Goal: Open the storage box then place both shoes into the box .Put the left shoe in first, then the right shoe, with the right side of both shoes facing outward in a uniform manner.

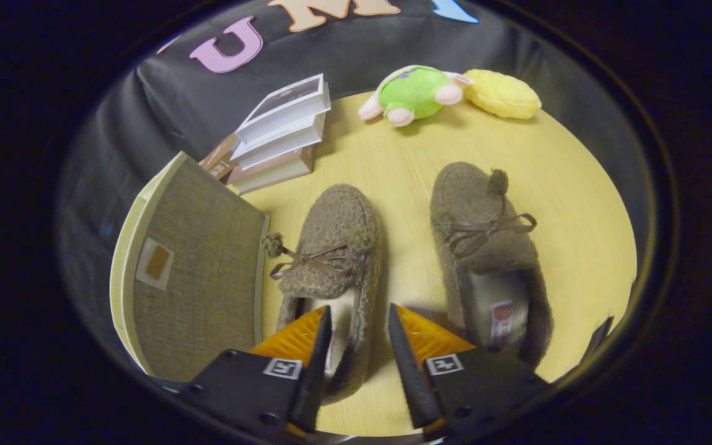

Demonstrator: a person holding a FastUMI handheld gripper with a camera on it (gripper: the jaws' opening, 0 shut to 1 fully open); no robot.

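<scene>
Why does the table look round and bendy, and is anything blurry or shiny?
Gripper view: the fisheye lens curves the table and the storage box; light is dim and warm; soft shadows sit beside both slippers; the green plush toy looks slightly soft; no strong glare; the open gripper straddles the left slipper's side wall.

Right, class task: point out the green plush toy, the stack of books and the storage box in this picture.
green plush toy (416, 91): gripper view, on its green body.
stack of books (282, 133): gripper view, on the page edges of the top books.
storage box (198, 272): gripper view, on its grey fabric lid.
</scene>
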